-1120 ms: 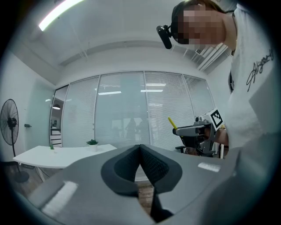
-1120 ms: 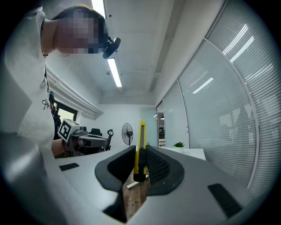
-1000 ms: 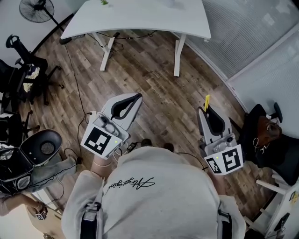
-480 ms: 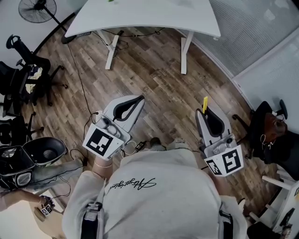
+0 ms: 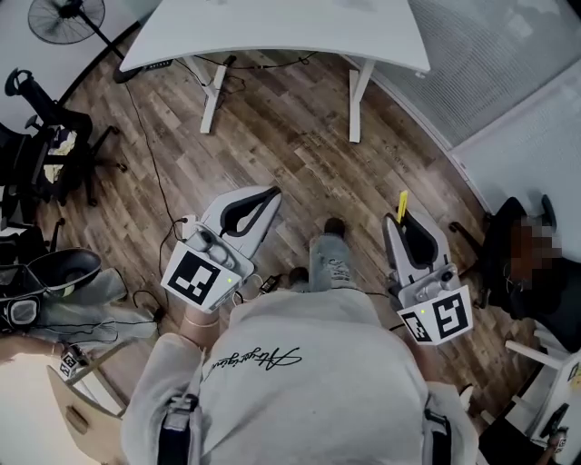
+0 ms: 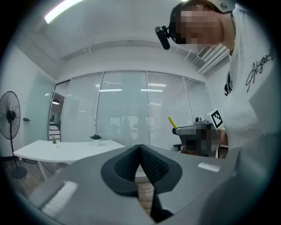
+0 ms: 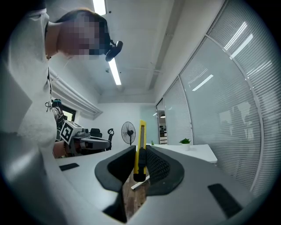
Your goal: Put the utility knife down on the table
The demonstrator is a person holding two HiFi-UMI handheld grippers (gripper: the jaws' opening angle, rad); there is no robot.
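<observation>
Fan (image 5: 65,18): far left, standing on the wood floor (image 5: 300,145).
Left gripper (image 5: 270,192): over the floor; jaws pressed together, nothing between them.
Surface (image 5: 272,36): white, ahead of both grippers, well apart from them.
Right gripper (image 5: 402,218): jaws clamped on the utility knife (image 7: 141,145).
Placement: utility knife yellow, upright between those jaws, its tip above them, off the surface.

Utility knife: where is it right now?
The utility knife is clamped in the right gripper, at the head view's right, over wood floor, short of the white table.
</observation>
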